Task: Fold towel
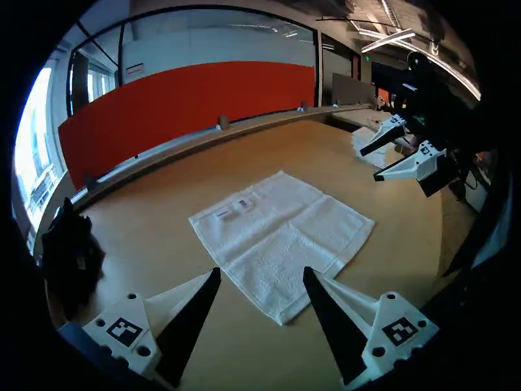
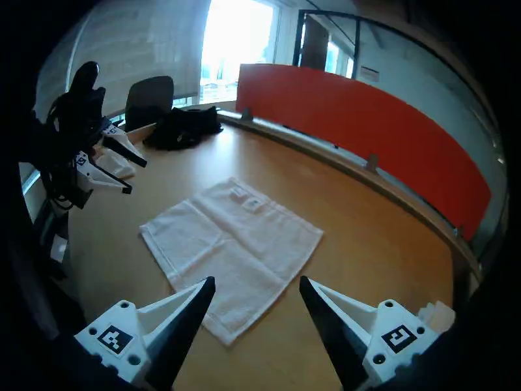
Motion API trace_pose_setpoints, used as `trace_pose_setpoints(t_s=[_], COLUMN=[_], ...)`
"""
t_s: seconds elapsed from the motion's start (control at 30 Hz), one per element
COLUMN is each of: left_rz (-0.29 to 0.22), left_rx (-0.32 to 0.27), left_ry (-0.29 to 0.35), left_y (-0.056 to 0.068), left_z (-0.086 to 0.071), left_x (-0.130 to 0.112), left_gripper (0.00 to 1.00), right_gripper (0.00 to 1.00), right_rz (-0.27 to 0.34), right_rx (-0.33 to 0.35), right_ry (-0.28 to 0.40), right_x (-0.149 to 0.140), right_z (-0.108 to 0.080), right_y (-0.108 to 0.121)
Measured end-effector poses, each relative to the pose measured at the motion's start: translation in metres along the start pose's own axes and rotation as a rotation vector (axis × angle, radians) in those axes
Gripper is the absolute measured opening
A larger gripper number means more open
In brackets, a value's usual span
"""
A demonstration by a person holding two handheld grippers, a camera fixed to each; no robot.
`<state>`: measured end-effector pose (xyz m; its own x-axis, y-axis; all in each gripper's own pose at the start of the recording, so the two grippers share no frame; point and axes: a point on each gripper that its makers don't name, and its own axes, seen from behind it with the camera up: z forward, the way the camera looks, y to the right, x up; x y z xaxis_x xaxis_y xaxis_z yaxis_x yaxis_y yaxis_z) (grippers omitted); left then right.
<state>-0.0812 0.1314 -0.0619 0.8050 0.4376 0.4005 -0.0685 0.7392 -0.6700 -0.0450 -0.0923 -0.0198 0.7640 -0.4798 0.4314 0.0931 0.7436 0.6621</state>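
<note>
White terry makes up the towel [image 1: 280, 238], which lies spread flat near the middle of a light wooden table [image 1: 150, 221], one corner pointing toward the left gripper view's camera and faint crease lines crossing it. In that view the left gripper [image 1: 260, 270] has its two black-edged fingers spread wide, with nothing between them and nothing touched; the towel's near corner shows through the gap. The right gripper [image 2: 256, 280] stands just as wide apart in its own view, likewise empty, framing the towel's near edge. Each one also appears farther off in the other's view, held in the air above the table's edge with fingers parted and gripping nothing, well apart from the towel. Two small sewn tags [image 1: 234, 208] sit side by side close to the towel's far edge; whatever is printed on them is too small to read. Square black-and-white markers [image 1: 124, 330] are fixed on the white bases of the gripper fingers. An orange partition [image 2: 371, 124] runs along the table's far side, a black bag [image 2: 182, 127] rests at one end by a dark chair [image 2: 148, 94], and another pale cloth [image 1: 374, 140] lies beyond the distant right gripper.
</note>
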Motion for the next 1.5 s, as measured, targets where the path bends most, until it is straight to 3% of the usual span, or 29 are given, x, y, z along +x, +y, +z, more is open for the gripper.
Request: trace_pose_setpoints(t_s=[0.37,0.77,1.5], left_rz=[0.016,0.032,0.022], left_rx=[-0.038,-0.067,-0.072], left_ry=[-0.08,-0.164,-0.242], left_y=[0.011,0.021,0.025], left_z=[0.029,0.049,0.055], left_x=[-0.045,-0.079,-0.107], left_gripper=[0.94,0.94,0.94], right_gripper=[1.0,1.0,1.0], right_rz=[0.003,-0.017,-0.019], right_rx=[0.056,0.093,0.13], right_ry=[-0.081,-0.161,-0.223], right_x=[-0.045,-0.086,-0.117], right_z=[0.029,0.045,0.047], right_y=[-0.018,-0.023,-0.02])
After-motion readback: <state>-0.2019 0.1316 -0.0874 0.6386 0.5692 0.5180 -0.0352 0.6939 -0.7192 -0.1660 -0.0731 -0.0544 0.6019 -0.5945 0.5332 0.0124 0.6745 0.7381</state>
